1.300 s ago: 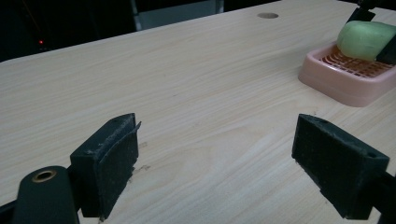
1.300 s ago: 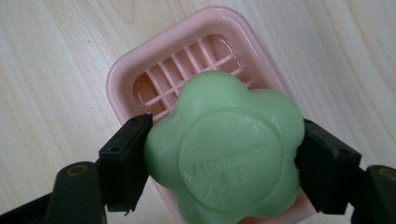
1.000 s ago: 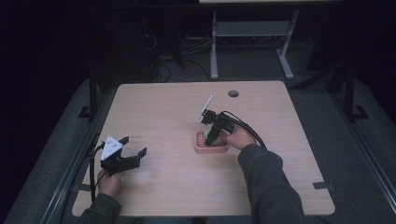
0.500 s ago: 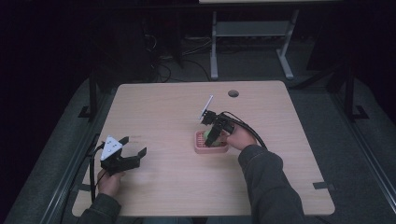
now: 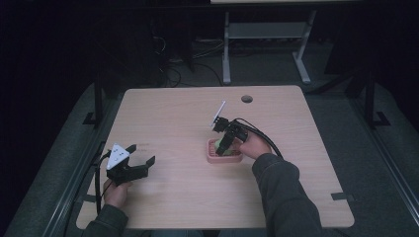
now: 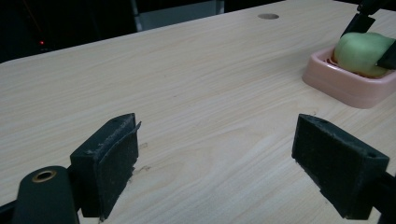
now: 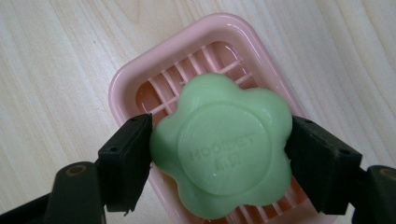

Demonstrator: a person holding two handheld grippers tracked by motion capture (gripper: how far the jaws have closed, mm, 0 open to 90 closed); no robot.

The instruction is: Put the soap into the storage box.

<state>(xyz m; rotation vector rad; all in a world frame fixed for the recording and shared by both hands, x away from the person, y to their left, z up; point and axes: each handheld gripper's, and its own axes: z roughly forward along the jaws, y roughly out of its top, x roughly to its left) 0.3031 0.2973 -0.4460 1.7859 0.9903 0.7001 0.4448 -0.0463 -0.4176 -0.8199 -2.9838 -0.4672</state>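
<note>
Nearest to the person, the left tool rests low over the bare desk with its jaws wide apart and nothing between them. It is well apart from the work, so it brings little risk.

Farther on, the right tool holds the green soap by its two sides, above the pink soap dish. The soap has a rounded flower shape and probably a smooth surface, so it may slip or turn between the flat pads if the grip is weak. If the soap comes down tilted, it may catch the rim and push the light dish across the desk, or even tip it.
</note>
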